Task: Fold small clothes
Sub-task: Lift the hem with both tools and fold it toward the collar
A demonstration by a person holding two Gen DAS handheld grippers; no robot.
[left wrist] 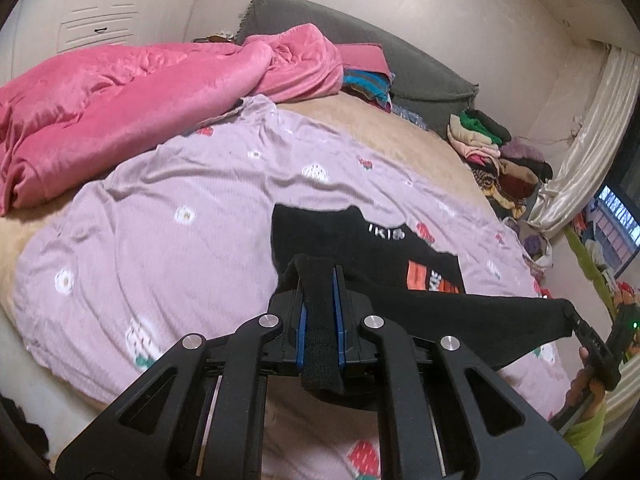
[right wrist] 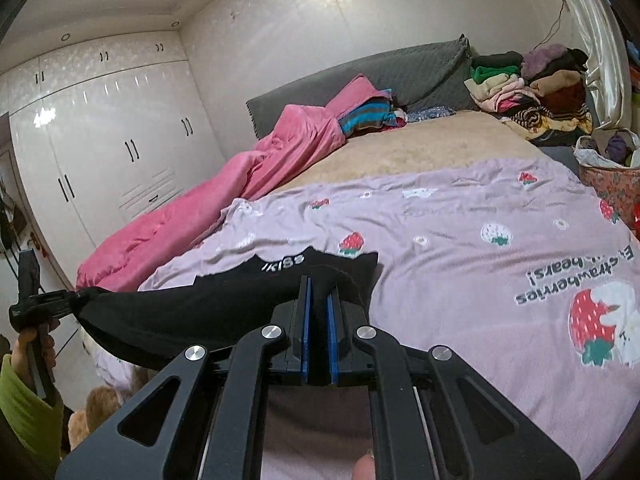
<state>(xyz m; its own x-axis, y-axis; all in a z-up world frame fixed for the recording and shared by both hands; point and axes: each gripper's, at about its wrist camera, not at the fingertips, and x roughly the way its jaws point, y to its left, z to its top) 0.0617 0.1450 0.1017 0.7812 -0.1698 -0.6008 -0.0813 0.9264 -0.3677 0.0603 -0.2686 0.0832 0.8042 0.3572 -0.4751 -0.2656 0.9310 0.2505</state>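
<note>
Aloft, black garment (left wrist: 400,252) — both grippers clamped, lilac sheet (left wrist: 180,184)

Right tool (right wrist: 319,292) pinching black garment (right wrist: 224,300), seemingly lifted

The black garment (right wrist: 224,304) hides part of the lilac sheet (right wrist: 460,216) beneath it, and its white lettering is too small to read. In the right wrist view, only a fingertip (right wrist: 362,467) shows at the bottom edge. The clothes pile (left wrist: 500,160) blurs together at the right of the left wrist view.
</note>
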